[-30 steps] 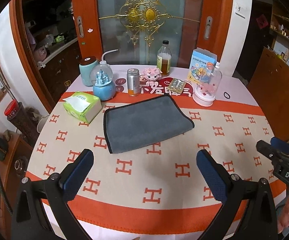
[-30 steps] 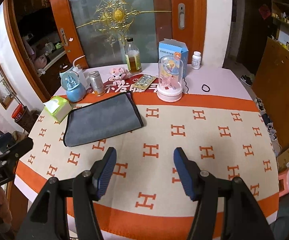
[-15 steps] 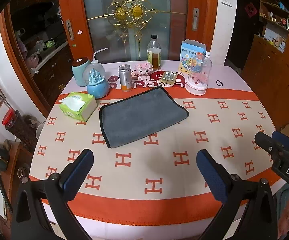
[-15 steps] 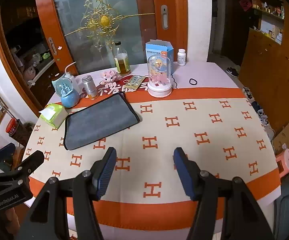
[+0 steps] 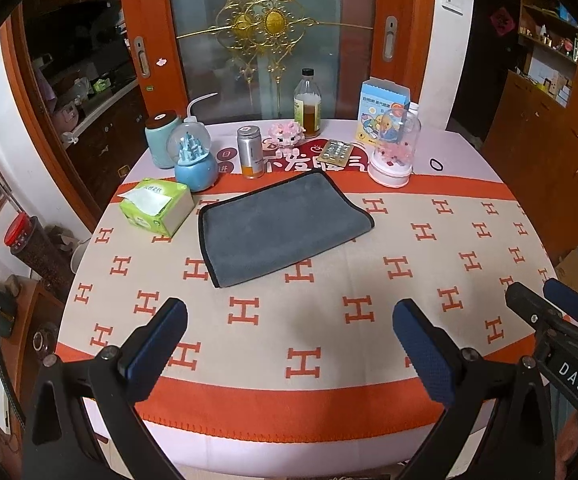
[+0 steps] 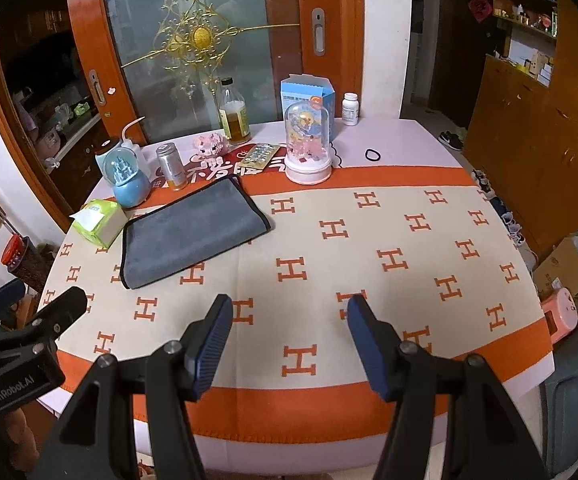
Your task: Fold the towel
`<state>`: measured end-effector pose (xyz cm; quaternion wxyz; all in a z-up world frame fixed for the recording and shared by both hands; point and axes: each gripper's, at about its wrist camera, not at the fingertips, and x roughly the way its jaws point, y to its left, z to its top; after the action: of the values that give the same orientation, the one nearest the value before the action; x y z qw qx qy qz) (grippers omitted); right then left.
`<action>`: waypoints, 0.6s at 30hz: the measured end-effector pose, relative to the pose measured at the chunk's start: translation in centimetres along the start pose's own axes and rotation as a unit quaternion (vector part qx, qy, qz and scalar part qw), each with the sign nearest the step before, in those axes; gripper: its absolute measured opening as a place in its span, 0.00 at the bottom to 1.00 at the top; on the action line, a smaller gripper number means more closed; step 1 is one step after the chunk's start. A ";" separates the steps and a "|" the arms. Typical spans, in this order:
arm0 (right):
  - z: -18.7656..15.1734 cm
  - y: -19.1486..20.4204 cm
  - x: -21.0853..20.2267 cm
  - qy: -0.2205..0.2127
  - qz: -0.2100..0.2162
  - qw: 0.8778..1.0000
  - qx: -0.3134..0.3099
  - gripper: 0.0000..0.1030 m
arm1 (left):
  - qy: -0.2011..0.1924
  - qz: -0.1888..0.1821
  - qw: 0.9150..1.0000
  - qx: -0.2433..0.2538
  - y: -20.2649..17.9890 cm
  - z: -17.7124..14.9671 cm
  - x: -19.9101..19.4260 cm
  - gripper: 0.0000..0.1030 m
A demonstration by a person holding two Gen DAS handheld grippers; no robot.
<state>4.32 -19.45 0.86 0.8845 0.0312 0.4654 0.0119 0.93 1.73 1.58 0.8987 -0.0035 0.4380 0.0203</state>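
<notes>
Grey towel [image 5: 281, 228]: folded flat, black-edged, on the far left part of the table, well apart from both tools.
Tablecloth [image 5: 369, 264]: cream with orange H marks and an orange border.
Left gripper [image 5: 289, 344]: fingers spread wide, holding nothing, above the near edge of the table.
Right gripper [image 6: 289, 340]: fingers spread, holding nothing, above the near edge.
Tissue box [image 5: 157, 206]: green, just left of the towel.
Snow globe [image 5: 193, 160]: blue, beyond the tissue box.
Glass dome [image 5: 395, 148]: far right of the towel.
</notes>
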 end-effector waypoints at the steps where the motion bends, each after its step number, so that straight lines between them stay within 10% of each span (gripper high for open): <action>1: 0.0 0.0 0.0 0.000 0.000 1.000 0.000 0.58 | 0.001 0.001 1.000 -0.001 0.0 0.0 0.0 0.99; 18: -0.7 0.2 -0.2 0.005 0.002 1.000 -0.007 0.58 | 0.002 0.001 1.000 -0.002 -0.8 -0.5 -0.3 0.99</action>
<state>3.67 -19.27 0.66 0.8823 0.0257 0.4697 0.0176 0.32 0.94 1.51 0.8976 -0.0051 0.4401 0.0222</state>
